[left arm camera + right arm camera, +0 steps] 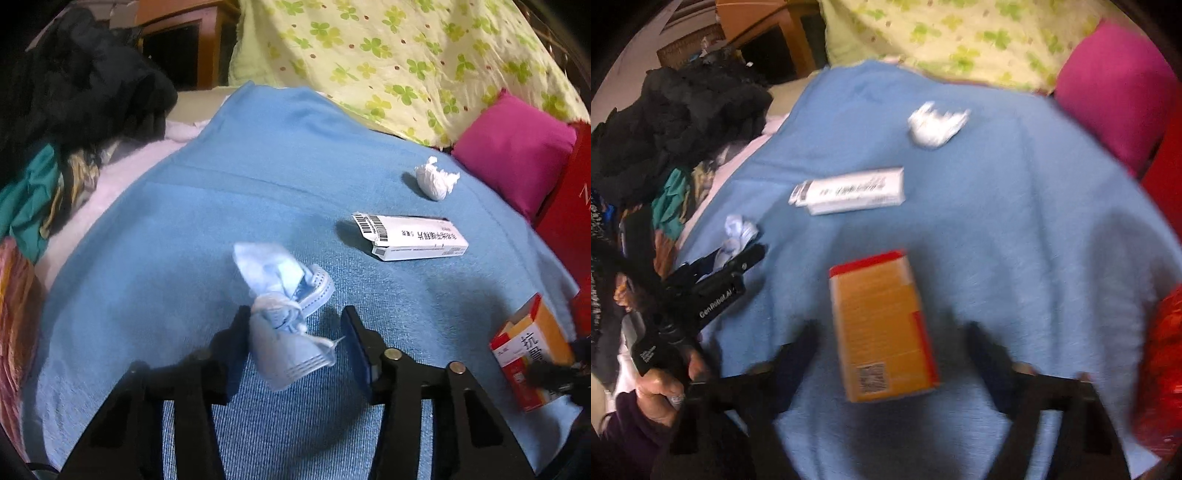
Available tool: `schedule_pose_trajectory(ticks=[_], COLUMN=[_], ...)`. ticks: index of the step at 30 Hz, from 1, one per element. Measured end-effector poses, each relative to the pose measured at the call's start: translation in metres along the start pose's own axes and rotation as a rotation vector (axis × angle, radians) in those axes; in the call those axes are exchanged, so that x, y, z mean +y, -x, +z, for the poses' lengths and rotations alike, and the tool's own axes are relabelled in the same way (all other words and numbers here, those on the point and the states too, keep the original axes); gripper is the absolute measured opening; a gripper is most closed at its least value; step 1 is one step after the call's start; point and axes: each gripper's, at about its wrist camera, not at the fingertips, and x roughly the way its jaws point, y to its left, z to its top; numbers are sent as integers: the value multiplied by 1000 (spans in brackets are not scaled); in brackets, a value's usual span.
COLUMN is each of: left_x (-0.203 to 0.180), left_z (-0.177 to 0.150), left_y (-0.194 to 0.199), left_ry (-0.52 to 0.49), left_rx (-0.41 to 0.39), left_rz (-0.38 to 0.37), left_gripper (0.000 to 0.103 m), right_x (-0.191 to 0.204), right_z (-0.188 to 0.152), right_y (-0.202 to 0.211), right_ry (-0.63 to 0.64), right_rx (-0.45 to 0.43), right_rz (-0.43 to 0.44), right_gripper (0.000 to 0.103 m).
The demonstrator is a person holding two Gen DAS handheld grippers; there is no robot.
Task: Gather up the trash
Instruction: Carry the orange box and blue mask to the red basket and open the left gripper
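A crumpled light-blue face mask lies on the blue blanket. My left gripper stands around its near end. The left finger touches the mask and a gap shows at the right pad. In the blurred right wrist view an orange and red carton lies between the fingers of my right gripper, with a gap on both sides. The same carton shows at the right edge of the left wrist view. Farther back lie a white barcoded box and a white tissue wad.
A pile of black clothes sits at the back left, over teal and patterned cloth. A clover-print sheet rises behind the blanket. A pink cushion and a red bag stand at the right. A hand holds the left gripper.
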Motion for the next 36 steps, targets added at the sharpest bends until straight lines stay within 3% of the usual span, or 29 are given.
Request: schedule_pose_trajectory(ticks=[2, 5, 18, 22, 27, 36], left_x=[3, 5, -17, -46, -90, -211], left_z=[0, 0, -24, -33, -17, 17], left_y=[2, 5, 54, 82, 115, 164], left_ry=[18, 31, -28, -108, -181, -359], left_rx=[-1, -5, -57, -47, -79, -118], left_rz=[-15, -42, -93, -146, -241, -450], left_gripper=[37, 34, 30, 30, 30, 30], right_x=[0, -1, -19, -31, -58, -139], right_z=[-2, -7, -39, -49, -60, -96], right_y=[-15, -16, 72, 106, 153, 246], right_ry=[-12, -25, -74, -97, -170, -366], right_rx=[36, 4, -174, -235, -325, -505], right_rz=[-12, -20, 33, 33, 39, -32], right_gripper=[57, 55, 55, 55, 55, 56])
